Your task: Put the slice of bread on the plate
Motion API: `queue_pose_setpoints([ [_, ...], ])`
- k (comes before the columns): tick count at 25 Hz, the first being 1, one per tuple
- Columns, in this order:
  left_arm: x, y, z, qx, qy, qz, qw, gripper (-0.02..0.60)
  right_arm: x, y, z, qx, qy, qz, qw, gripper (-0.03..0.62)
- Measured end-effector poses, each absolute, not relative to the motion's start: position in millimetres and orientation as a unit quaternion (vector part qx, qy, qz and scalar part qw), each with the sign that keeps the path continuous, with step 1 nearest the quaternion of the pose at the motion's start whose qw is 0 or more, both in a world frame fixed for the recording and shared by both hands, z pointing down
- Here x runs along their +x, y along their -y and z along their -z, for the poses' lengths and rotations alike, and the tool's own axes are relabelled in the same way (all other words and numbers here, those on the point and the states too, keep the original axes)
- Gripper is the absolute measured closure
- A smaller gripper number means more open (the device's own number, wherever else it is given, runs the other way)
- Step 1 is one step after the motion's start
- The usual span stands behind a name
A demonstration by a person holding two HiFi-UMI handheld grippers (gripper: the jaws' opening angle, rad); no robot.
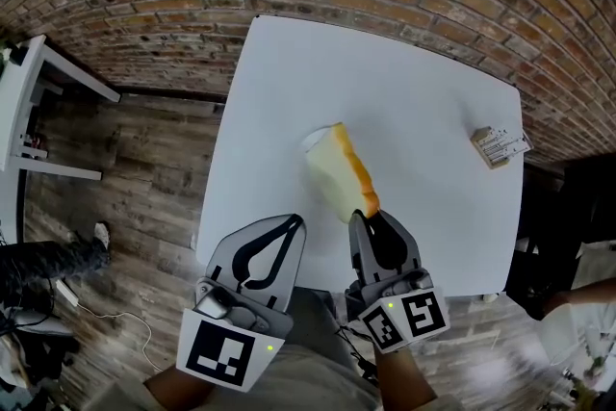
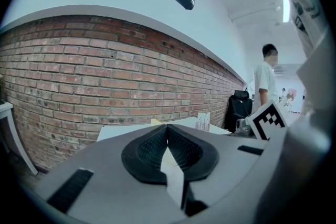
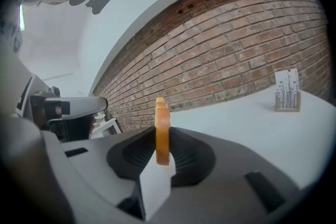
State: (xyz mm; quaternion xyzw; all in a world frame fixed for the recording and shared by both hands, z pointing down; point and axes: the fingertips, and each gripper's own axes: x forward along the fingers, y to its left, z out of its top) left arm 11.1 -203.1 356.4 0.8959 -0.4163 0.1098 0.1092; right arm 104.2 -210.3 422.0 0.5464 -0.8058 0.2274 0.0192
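Jaws pressed together and empty on the left gripper [image 1: 287,228], low at the near edge of the white table [image 1: 423,91]. Next over, a white plate [image 1: 311,142] peeks out, and the slice of bread [image 1: 339,170] hangs tilted over it; whether its far end touches the plate, can't tell. Right gripper [image 1: 372,218] has the near crust end pinched between partly parted jaws. Far right, a small card stand [image 1: 499,146] sits by the table's edge.

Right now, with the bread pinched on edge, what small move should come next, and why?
Probably lower the right gripper slightly: its jaws grip the bread slice by the crust, tilted above the white plate, seemingly not yet lying on it.
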Motion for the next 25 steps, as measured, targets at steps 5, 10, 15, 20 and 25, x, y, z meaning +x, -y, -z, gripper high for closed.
queue_pose_setpoints([
  [5,10.3,200.8,-358.2,0.896,0.414,-0.115,0.11,0.572,102.3,213.2,-429.0,0.544,0.806,-0.233,0.02,0.51],
  [10,10.8,198.5,-356.6,0.897,0.413,-0.113,0.112,0.572,101.6,215.4,-433.5,0.542,0.804,-0.242,0.016,0.51],
  [15,10.2,198.0,-358.3,0.897,0.411,-0.118,0.113,0.572,99.3,218.2,-441.9,0.539,0.804,-0.25,0.02,0.51],
  [20,7.1,198.2,-363.0,0.896,0.412,-0.123,0.114,0.572,99.9,221.9,-452.8,0.54,0.798,-0.267,0.016,0.51],
  [25,3.8,201.5,-363.9,0.894,0.415,-0.124,0.115,0.572,99.6,228.0,-460.3,0.538,0.793,-0.285,0.009,0.51],
])
